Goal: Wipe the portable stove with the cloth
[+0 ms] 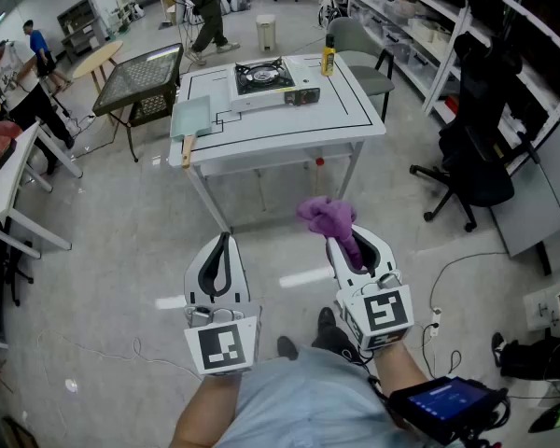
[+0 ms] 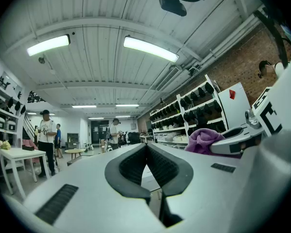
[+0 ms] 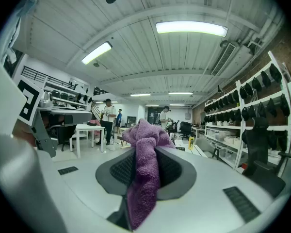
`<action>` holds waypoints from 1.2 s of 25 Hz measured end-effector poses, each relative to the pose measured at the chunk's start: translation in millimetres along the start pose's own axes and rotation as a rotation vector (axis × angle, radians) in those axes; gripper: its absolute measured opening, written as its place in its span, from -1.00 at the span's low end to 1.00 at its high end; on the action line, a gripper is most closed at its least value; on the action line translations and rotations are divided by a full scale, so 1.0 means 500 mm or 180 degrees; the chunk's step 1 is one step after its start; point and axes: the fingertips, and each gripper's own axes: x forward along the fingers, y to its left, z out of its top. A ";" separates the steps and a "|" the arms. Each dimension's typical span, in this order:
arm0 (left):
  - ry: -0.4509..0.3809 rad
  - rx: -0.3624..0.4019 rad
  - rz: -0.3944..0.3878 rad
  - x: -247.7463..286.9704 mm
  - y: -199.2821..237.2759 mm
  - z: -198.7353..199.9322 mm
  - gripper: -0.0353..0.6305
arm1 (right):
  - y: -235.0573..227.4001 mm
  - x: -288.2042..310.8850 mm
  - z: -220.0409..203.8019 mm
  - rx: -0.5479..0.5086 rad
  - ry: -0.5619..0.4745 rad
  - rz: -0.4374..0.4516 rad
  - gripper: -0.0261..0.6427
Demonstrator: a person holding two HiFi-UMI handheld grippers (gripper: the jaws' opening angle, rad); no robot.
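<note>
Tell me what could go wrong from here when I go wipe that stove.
The cloth is only pinched as a bunch in the right gripper, so pressing down might pull it free. The yellow bottle stands close beside the portable stove; a wide sweep could topple it. Nothing braces the stove, so it may slide on the table.

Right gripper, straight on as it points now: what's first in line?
Open air over the floor first, then the white table with the portable stove. The right gripper, shut on the purple cloth, points level, so it may meet the front edge or pass above; depth unclear.
</note>
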 end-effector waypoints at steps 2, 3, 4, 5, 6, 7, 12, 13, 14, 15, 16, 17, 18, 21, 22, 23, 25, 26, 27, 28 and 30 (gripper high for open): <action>0.0000 -0.0003 -0.0003 0.000 0.003 0.002 -0.84 | 0.002 0.002 0.004 -0.0003 -0.0003 -0.0004 -0.60; -0.0001 -0.0006 -0.0004 -0.001 0.005 0.003 -0.84 | 0.004 0.002 0.005 -0.0001 -0.0004 -0.0007 -0.60; -0.0005 -0.0009 -0.0003 -0.002 0.008 0.003 -0.84 | 0.006 0.003 0.006 0.0005 -0.0006 -0.0012 -0.60; -0.0013 -0.0013 -0.0005 -0.004 0.012 0.003 -0.84 | 0.009 0.003 0.007 0.0017 -0.0015 -0.0014 -0.60; -0.0022 -0.0017 -0.0009 -0.007 0.016 0.002 -0.84 | 0.013 0.003 0.008 0.0036 -0.0036 -0.0011 -0.60; -0.0029 -0.0017 -0.0016 -0.009 0.020 0.001 -0.84 | 0.016 0.003 0.009 0.0066 -0.0065 -0.0004 -0.60; -0.0011 -0.0031 -0.0027 -0.013 0.032 0.000 -0.84 | 0.009 0.006 0.024 0.0104 -0.0111 -0.0044 -0.60; 0.0006 -0.0039 -0.0027 -0.011 0.036 -0.003 -0.84 | 0.008 0.010 0.025 0.0102 -0.0107 -0.0059 -0.60; 0.0022 -0.0045 -0.0031 -0.009 0.041 -0.008 -0.84 | 0.007 0.014 0.024 0.0102 -0.0101 -0.0074 -0.60; 0.0038 -0.0046 -0.0034 -0.006 0.045 -0.012 -0.84 | 0.005 0.019 0.022 0.0101 -0.0093 -0.0087 -0.60; 0.0051 -0.0037 -0.0032 -0.002 0.048 -0.014 -0.84 | 0.001 0.022 0.022 0.0100 -0.0084 -0.0098 -0.60; 0.0064 -0.0011 -0.0023 0.004 0.050 -0.012 -0.84 | -0.003 0.024 0.024 0.0102 -0.0076 -0.0107 -0.60; 0.0084 0.0023 -0.0010 0.009 0.052 -0.007 -0.84 | -0.009 0.025 0.027 0.0108 -0.0069 -0.0111 -0.60; 0.0169 0.0006 -0.0025 0.034 0.052 -0.017 -0.84 | -0.030 0.040 0.023 0.0154 -0.0042 -0.0110 -0.60; 0.0196 -0.0030 -0.0043 0.052 0.053 -0.035 -0.84 | -0.041 0.059 0.012 0.0176 -0.0029 -0.0118 -0.60; 0.0222 -0.0050 -0.0055 0.075 0.055 -0.055 -0.84 | -0.053 0.082 -0.004 0.0199 -0.0013 -0.0129 -0.60; 0.0291 -0.0044 -0.0058 0.123 0.061 -0.092 -0.84 | -0.077 0.131 -0.036 0.0253 0.0044 -0.0144 -0.60; 0.0340 -0.0040 -0.0056 0.144 0.063 -0.107 -0.84 | -0.087 0.154 -0.051 0.0280 0.0083 -0.0136 -0.60; 0.0393 -0.0038 -0.0054 0.165 0.065 -0.119 -0.84 | -0.096 0.175 -0.063 0.0306 0.0122 -0.0120 -0.60; 0.0443 -0.0035 -0.0052 0.185 0.066 -0.130 -0.84 | -0.105 0.195 -0.074 0.0333 0.0160 -0.0100 -0.60; 0.0525 -0.0017 -0.0048 0.227 0.071 -0.146 -0.84 | -0.124 0.236 -0.093 0.0393 0.0226 -0.0068 -0.60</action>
